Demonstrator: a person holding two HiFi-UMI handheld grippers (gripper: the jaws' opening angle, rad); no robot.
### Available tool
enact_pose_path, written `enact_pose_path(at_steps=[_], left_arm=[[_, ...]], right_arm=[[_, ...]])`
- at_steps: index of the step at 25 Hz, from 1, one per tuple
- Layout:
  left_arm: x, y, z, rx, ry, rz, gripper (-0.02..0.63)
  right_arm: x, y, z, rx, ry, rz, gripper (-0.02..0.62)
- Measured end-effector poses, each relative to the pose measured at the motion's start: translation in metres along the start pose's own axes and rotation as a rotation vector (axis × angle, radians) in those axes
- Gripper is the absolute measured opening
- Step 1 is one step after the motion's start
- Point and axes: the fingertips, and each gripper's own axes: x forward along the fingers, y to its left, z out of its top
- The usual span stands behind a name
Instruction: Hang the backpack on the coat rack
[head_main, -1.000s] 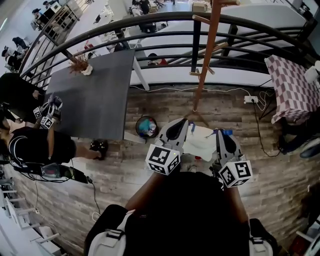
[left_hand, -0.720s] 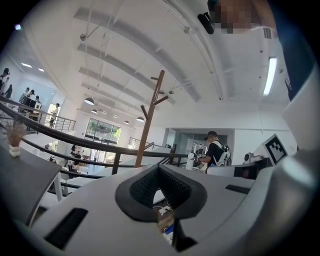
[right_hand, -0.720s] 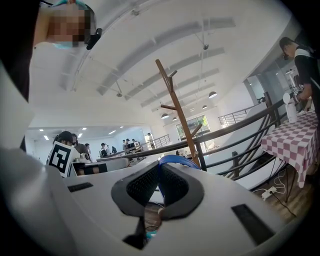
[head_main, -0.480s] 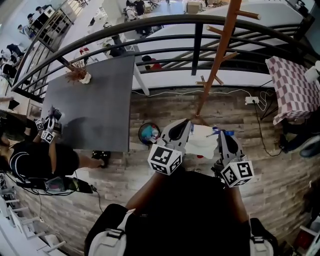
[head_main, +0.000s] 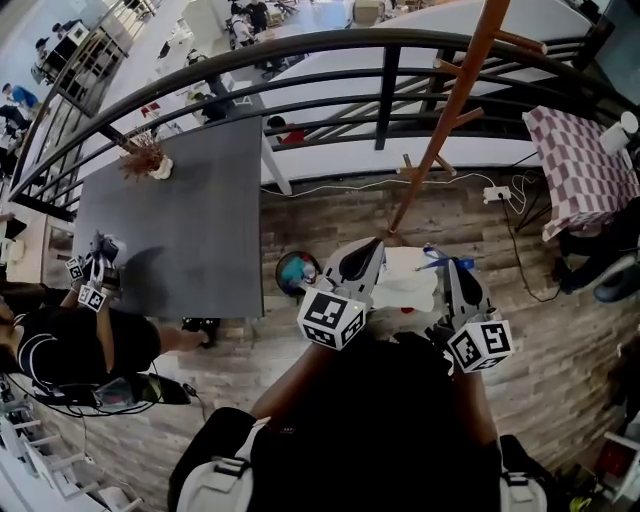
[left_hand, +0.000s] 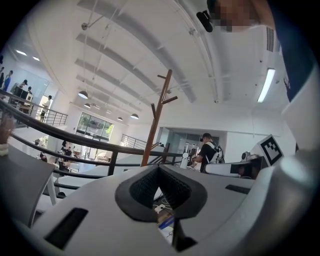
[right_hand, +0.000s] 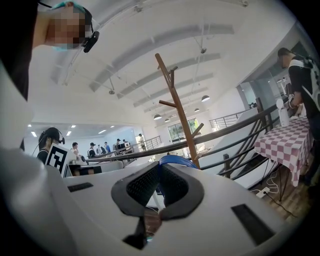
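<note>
L gripper (left_hand: 159, 167): jaws pressed together at tips, nothing seen btwn pads. R gripper (right_hand: 160, 167): jaws closed, pinching blue strap (right_hand: 176, 160), loop arcs just over the pads. Head view: white backpack (head_main: 405, 285) sits btwn both grippers, over wood floor (head_main: 330, 215). Wooden coat rack (head_main: 450, 120) stands just ahead by the black railing (head_main: 300, 45), apart from backpack, pegs bare.

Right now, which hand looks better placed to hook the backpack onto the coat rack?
Probably the right gripper: its fingers pinch the backpack's blue loop, and the coat rack rises straight behind it.
</note>
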Motion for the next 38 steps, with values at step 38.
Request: enact_pose_path(at_steps=[38], left_arm=[[0.066,0.017,0.015,-0.005,-0.025,-0.01,0.006]], right_arm=[[0.059,-0.028,0.008,0.016,0.029,0.055,0.018]])
